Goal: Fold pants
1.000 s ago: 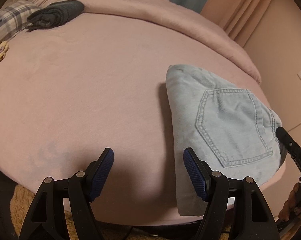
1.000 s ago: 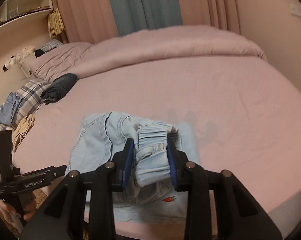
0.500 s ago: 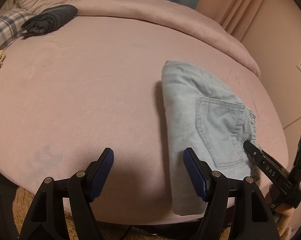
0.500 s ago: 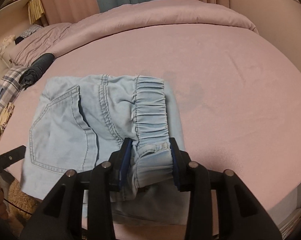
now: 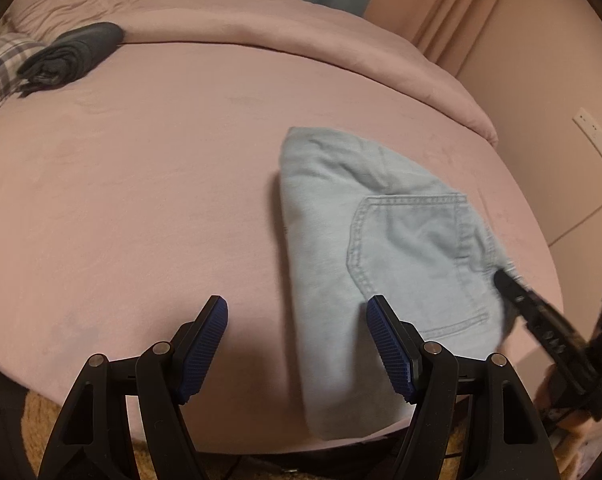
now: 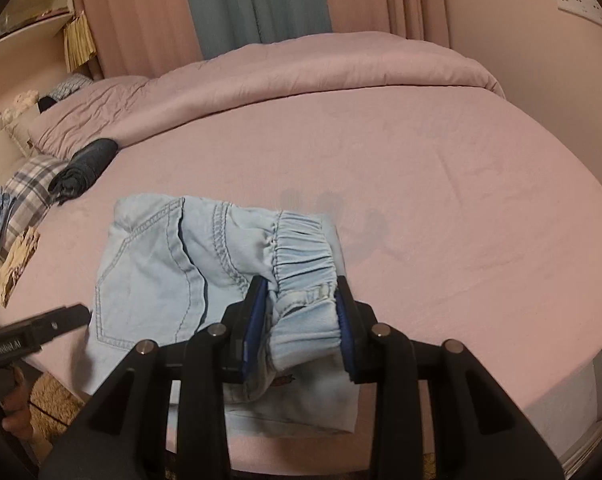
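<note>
Gripping the gathered elastic waistband of the pale denim pants with the right gripper, jaws pinched in on a thick bunch of cloth. Lying near the front edge of the pink bed, already doubled over into a compact bundle, back pocket facing up, one layer hanging slightly past the mattress edge. Hovering to the left of the bundle, the left gripper, jaws spread wide and holding nothing, its right finger just beside the near edge of the cloth.

Judging by the soft creases and the way the layers slump: light, limp, thin denim, no stiffness to carry a shape unsupported. Likely to sag and unfold if lifted from one point only. Not slippery against the ribbed blue pads, and not fragile, so a firm pinch is safe. Bulkiest and most secure hold at the waistband, where the elastic bunches into a thick ridge; also good along seams and stitched pocket edges. Poorer hold on a single flat layer in the middle, apt to drag only the top sheet and spoil the fold. Best second hold for the free gripper probably the near folded edge, taking all layers together. Well apart at the far left, a rolled dark garment, out of the way.
</note>
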`<action>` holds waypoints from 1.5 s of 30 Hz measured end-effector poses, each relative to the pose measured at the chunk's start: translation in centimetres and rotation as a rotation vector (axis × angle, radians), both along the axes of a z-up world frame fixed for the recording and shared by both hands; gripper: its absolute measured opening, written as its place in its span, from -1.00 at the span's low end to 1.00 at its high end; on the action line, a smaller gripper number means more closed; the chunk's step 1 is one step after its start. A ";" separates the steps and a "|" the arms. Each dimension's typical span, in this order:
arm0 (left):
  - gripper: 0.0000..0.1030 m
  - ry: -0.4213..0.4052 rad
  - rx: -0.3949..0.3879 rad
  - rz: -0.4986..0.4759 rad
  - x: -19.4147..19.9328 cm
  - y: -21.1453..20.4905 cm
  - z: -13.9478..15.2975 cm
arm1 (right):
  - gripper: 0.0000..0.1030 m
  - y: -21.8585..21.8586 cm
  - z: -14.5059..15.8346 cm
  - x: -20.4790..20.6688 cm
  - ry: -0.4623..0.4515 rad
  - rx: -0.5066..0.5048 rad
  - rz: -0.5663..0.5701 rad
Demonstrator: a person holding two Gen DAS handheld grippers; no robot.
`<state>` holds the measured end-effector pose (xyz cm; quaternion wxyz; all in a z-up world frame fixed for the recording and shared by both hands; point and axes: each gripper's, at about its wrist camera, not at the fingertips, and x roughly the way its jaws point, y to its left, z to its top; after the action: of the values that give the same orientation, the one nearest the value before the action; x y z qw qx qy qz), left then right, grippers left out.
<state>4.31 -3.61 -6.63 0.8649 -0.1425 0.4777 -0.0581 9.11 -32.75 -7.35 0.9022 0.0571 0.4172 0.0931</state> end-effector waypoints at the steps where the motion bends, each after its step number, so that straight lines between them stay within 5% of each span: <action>1: 0.39 0.001 -0.001 -0.003 0.1 0.0 -0.1 | -0.36 -0.1 -1.0 0.5 0.037 0.001 -0.002; 4: 0.39 0.025 -0.041 -0.035 0.7 -0.1 -1.1 | -0.29 -0.6 -3.9 1.2 0.110 0.050 -0.002; 8: 0.39 0.077 -0.078 -0.045 1.4 -0.3 -2.5 | -0.25 -1.2 -3.5 1.3 0.144 0.103 0.001; 11: 0.39 0.096 -0.094 -0.056 1.6 -0.5 -3.2 | 0.11 -1.6 -2.9 1.2 0.165 0.133 -0.014; 18: 0.39 0.134 -0.118 -0.101 2.8 -1.0 -3.8 | 0.51 -4.3 -1.8 2.4 0.180 0.250 -0.064; 27: 0.59 0.117 -0.101 -0.171 4.8 -3.2 -4.7 | 0.52 -3.7 -6.2 3.1 0.317 0.501 0.055; 31: 0.30 0.116 -0.114 -0.171 5.3 -3.5 -4.7 | 0.54 -1.7 -6.7 3.5 0.322 0.512 0.105; 33: 0.03 0.113 -0.096 -0.156 5.2 -3.6 -4.6 | 0.42 -0.5 -6.4 3.4 0.303 0.467 0.114; 36: -0.26 0.100 -0.107 -0.121 4.6 -3.1 -4.4 | -0.08 0.7 -6.0 3.1 0.271 0.433 0.102; 40: -0.47 0.059 -0.117 -0.112 3.6 -2.4 -3.4 | -0.20 1.4 -4.5 3.0 0.216 0.359 0.092; 45: -0.52 -0.009 -0.109 -0.084 2.2 -0.8 -0.8 | -0.27 1.8 -1.6 2.9 0.167 0.402 0.127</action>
<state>6.52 -4.44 -7.44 0.8547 -0.1689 0.4757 -0.1208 11.97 -30.98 -8.95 0.8272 0.2171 0.4664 0.2261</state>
